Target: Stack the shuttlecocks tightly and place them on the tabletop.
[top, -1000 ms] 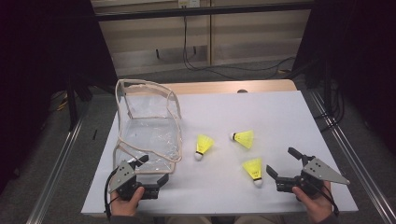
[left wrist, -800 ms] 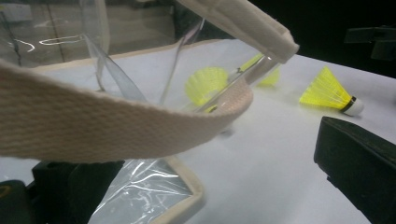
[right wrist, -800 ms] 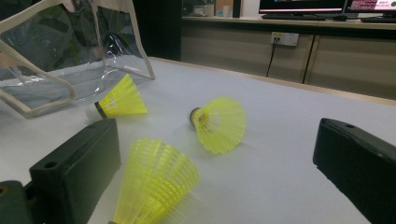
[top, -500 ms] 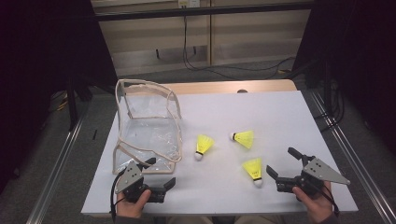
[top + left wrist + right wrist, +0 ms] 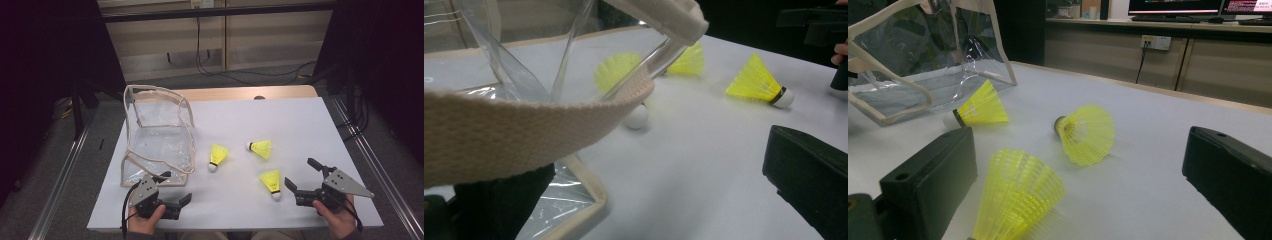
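Step in hand, as I read it: getting the clear bag (image 5: pixel 159 135) held so 3 yellow shuttlecocks can go in. The bag sits at the counter's (image 5: pixel 300 120) left, its mouth toward the counter's middle. Left claw (image 5: pixel 172 190) is at the bag's near corner, jaws spread; in the left gripper view the beige strap (image 5: pixel 524 130) lies across 1 jaw, between the 2, not yet pinched. Next move calls for closing on that strap w/o sliding off, then lifting the mouth wide.

Moving right: shuttlecock 1 (image 5: pixel 218 157) lies just beside the bag mouth, shuttlecock 2 (image 5: pixel 260 148) farther back, shuttlecock 3 (image 5: pixel 271 183) nearest the right claw (image 5: pixel 302 176). That claw is released, jaws wide, w/ shuttlecock 3 near its left jaw. Nothing blocks the path; the floppy strap may sag over the opening.
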Action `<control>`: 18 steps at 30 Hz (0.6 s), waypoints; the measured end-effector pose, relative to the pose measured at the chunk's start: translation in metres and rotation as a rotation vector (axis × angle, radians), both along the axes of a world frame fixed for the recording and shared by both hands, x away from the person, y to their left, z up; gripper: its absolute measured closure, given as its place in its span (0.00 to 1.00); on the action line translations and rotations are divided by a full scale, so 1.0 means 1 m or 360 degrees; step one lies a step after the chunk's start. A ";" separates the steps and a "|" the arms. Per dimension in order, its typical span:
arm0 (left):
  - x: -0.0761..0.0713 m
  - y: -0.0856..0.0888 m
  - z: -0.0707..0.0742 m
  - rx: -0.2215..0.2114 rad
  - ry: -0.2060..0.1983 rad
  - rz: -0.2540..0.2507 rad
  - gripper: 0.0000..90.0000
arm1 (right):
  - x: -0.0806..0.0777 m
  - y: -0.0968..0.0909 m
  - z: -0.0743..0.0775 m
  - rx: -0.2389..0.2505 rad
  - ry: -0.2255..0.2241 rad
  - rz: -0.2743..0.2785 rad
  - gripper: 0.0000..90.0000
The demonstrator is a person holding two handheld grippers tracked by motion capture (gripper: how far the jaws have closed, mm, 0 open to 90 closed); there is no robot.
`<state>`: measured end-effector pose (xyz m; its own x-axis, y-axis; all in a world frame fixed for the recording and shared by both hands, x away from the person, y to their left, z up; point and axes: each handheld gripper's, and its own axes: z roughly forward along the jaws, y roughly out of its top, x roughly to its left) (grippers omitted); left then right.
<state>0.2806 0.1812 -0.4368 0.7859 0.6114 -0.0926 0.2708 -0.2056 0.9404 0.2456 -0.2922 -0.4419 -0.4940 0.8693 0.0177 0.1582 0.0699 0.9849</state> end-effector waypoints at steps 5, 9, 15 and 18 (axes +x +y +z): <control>0.000 -0.002 -0.001 0.0015 0.0015 -0.0019 0.00 | 0.000 0.000 0.000 -0.0001 -0.0004 0.0009 0.01; -0.001 -0.003 -0.001 0.0015 0.0034 -0.0036 0.00 | 0.000 0.000 0.000 0.0000 -0.0004 0.0006 0.01; -0.003 -0.012 -0.001 0.0012 0.0057 -0.0100 0.03 | 0.000 0.000 0.000 -0.0004 -0.0008 0.0015 0.01; -0.002 -0.018 -0.002 0.0003 0.0070 -0.0129 0.02 | 0.000 0.001 0.000 -0.0004 -0.0007 0.0015 0.01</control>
